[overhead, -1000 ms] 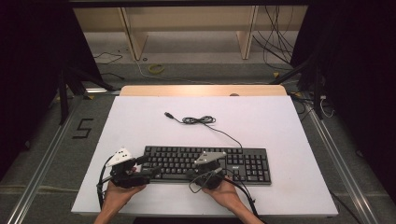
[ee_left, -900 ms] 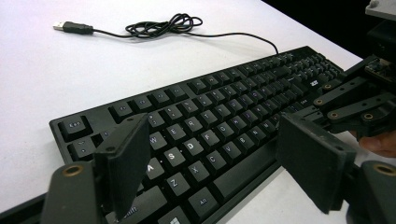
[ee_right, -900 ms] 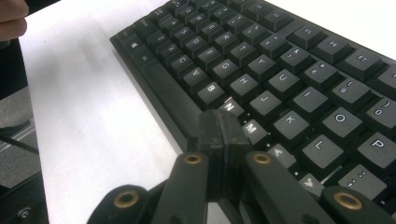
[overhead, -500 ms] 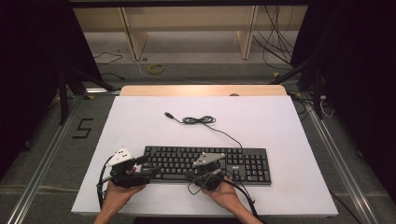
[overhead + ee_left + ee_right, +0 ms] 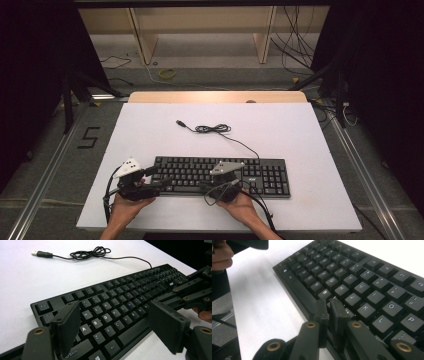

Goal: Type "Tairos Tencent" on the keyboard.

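Against the earlier frames we see almost no change: both hands sit where they were at the near edge of the black keyboard, and only the right gripper's jaws have just been opening a sliver, with nothing between them.

The keyboard lies on the white bench close to its near edge, long side across, its left end just in front of our left gripper. Its cable runs off the far edge to a loose coil and a USB plug lying on bare bench. Beyond that the bench surface is open to the wooden strip at the far edge, and wide margins remain left and right of the keyboard.

Our left gripper holds its jaws spread wide over the keyboard's left-hand keys, gripping nothing. Our right gripper has its jaws all but pressed together, tips at the front row near the middle keys; we cannot tell whether they touch a key.
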{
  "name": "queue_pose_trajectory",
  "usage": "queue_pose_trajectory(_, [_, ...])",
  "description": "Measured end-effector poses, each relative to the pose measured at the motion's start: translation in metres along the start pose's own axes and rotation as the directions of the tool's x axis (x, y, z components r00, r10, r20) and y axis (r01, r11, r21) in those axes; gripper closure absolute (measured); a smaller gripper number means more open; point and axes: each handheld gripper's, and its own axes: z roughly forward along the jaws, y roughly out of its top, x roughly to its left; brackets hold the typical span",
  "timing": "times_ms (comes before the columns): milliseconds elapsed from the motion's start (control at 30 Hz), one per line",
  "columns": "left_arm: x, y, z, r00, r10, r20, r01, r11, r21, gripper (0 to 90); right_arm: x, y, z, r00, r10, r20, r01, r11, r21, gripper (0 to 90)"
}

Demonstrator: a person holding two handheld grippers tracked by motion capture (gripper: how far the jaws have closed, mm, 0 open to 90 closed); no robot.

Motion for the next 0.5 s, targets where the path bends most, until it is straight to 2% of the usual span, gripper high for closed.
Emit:
queue_pose_trajectory(267, [0.0022,0.0001,-0.0004,0.9999,-0.004,-0.011,0.004,1.0,0.003,26.0,-0.005,0.0066,-0.0053,0.9999,0.017,0.002,-0.017,0.999,-0.037,80.2])
queue_pose_trajectory(500, [0.0039,-0.0002,-0.0002,0.9997,-0.01,-0.023,0.01,0.9998,0.016,27.2,-0.0075,0.0102,-0.006,0.9996,0.028,0.002,-0.028,0.999,-0.043,72.7])
